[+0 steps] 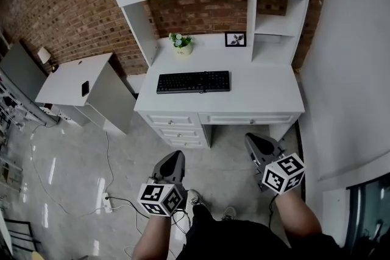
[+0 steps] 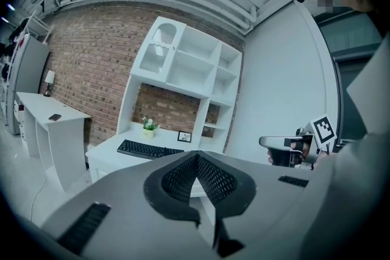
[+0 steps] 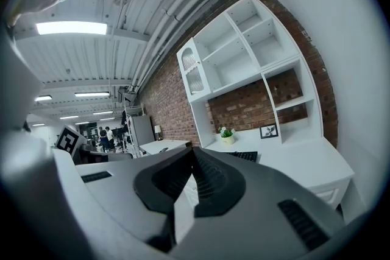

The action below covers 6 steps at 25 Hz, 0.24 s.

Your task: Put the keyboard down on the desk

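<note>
A flat black keyboard point(image 1: 193, 81) lies on the left half of a white desk point(image 1: 268, 94), which stands against a red brick wall point(image 1: 73, 3). Farther back on the desk stand a small potted plant point(image 1: 181, 44) and a black-framed picture point(image 1: 235, 39). Nearer the person, well apart from the desk, the left gripper point(image 1: 174, 159) and right gripper point(image 1: 256, 143) hang above the floor. Each has its fingers pressed together, holding nothing.
</note>
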Available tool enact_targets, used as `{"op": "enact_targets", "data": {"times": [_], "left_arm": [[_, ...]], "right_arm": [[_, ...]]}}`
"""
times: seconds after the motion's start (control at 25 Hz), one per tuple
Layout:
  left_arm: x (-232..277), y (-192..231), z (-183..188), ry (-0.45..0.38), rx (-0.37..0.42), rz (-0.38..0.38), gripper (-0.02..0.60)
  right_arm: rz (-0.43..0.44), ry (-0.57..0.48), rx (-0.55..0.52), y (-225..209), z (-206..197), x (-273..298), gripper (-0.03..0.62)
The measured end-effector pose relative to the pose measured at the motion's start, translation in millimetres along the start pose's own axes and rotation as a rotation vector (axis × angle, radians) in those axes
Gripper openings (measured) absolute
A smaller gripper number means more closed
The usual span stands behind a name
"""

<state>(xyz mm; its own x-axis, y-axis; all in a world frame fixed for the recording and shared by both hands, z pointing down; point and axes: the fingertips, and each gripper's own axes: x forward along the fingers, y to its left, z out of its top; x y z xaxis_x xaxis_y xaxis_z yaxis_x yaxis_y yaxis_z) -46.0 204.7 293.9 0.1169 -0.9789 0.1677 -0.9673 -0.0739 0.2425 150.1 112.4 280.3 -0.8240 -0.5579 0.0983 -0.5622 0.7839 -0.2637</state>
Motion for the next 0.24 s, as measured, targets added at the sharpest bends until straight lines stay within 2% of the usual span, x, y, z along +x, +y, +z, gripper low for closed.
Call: {"op": "enact_targets", "data": {"times": [0.24], "left_arm": [[3.3,-1.5,-0.3,0.004,-0.011,-0.004,0.017]], "right_arm": [[0.001,0.001,0.0,-1.6,2.7,2.0,0.017]]}}
